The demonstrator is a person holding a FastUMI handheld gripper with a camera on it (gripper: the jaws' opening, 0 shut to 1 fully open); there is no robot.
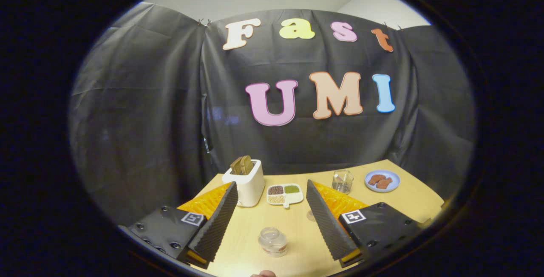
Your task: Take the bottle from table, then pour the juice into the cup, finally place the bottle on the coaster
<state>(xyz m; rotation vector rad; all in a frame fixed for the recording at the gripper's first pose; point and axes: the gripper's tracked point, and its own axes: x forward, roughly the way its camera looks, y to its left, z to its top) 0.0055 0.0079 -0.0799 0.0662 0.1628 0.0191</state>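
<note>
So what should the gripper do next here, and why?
Probably ease forward and down toward the bottle. The gripper is open, its fingers wide apart and holding nothing, and the bottle stands upright on the table between them, untouched. The cup waits farther on.

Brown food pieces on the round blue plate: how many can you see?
2. Both brown food pieces lie side by side on the round blue plate, past the clear glass cup, beyond the open gripper. More could be hidden.
</note>
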